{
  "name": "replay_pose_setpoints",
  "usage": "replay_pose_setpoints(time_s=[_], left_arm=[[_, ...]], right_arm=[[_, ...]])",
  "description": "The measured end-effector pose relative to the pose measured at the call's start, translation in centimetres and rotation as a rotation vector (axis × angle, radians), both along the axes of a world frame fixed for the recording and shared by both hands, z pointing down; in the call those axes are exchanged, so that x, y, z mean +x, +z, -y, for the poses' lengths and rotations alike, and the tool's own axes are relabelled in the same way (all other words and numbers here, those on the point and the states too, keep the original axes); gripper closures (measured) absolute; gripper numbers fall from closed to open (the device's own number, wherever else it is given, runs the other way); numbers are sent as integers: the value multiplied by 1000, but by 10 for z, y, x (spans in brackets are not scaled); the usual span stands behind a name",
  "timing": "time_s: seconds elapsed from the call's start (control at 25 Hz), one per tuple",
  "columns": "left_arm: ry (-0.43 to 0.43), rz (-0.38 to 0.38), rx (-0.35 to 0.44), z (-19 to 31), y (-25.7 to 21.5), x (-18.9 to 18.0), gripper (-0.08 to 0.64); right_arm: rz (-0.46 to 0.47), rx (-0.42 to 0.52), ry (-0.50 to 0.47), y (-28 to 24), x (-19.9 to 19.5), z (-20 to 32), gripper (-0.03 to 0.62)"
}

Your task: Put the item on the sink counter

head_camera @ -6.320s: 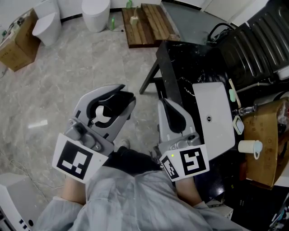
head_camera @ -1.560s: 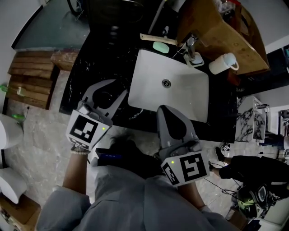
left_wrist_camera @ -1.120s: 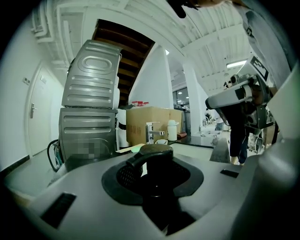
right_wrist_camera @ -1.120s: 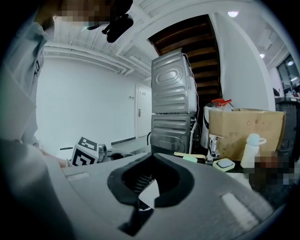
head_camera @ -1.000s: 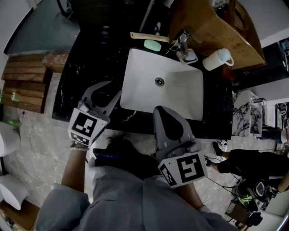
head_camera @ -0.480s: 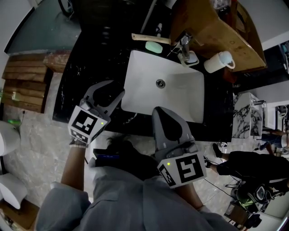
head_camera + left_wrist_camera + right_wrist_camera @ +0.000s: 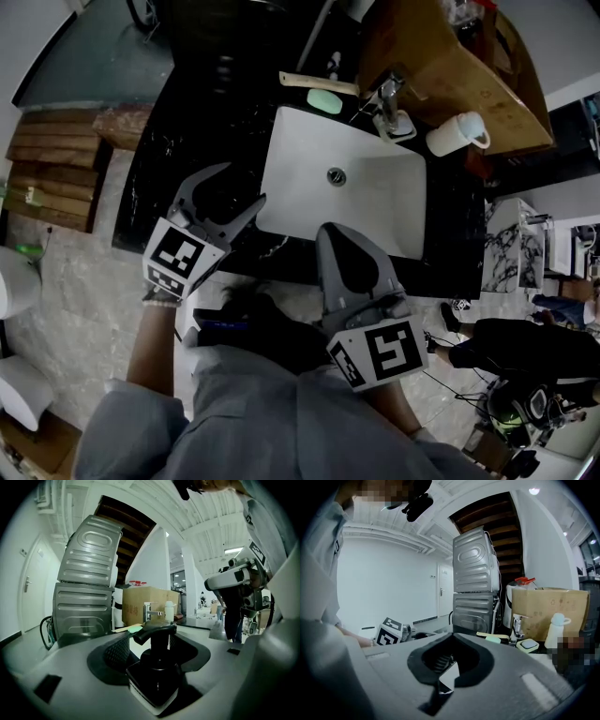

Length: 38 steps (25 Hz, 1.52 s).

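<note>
A black pump bottle stands upright on the black sink counter, left of the white basin. My left gripper straddles it with its jaws spread wide. The jaws have just been opening, and the bottle sits between them with a gap to the pads on each side. In the head view the bottle is a dark shape against the dark counter. My right gripper hovers over the basin's front edge. Its jaws are shut with nothing in them, as the right gripper view also shows.
Behind the basin are a faucet, a green soap bar, a wooden stick, a white mug and a cardboard box. A wooden platform lies on the floor at left. A person stands at lower right.
The left gripper's jaws have spread from a narrow hold on the bottle to wide apart; the bottle stays on the counter. Neither hand has shifted in the last second.
</note>
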State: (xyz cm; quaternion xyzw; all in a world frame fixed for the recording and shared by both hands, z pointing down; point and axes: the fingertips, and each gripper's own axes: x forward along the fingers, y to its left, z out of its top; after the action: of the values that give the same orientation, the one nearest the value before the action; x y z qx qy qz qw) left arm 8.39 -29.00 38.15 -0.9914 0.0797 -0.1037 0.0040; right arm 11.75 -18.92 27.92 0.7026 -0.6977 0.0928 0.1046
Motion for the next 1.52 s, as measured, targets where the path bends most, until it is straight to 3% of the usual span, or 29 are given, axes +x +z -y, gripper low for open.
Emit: replay_pose_setpoints(time_s=[0.4, 0.76, 1.16, 1.28, 1.52], left_arm=[[-26, 18, -15, -6, 3, -24, 311], [-152, -3, 13, -2, -12, -64, 317], [-354, -199, -24, 11, -69, -121, 478], [-412, -212, -43, 8, -87, -131, 507], [-453, -203, 11, -2, -109, -144, 546]], right_arm=[[5, 12, -57, 1, -15, 8, 595], [9, 33, -152, -3, -39, 21, 595], [23, 72, -232, -11, -57, 29, 595], [27, 85, -259, -14, -63, 32, 595], [36, 112, -314, -24, -76, 38, 595]])
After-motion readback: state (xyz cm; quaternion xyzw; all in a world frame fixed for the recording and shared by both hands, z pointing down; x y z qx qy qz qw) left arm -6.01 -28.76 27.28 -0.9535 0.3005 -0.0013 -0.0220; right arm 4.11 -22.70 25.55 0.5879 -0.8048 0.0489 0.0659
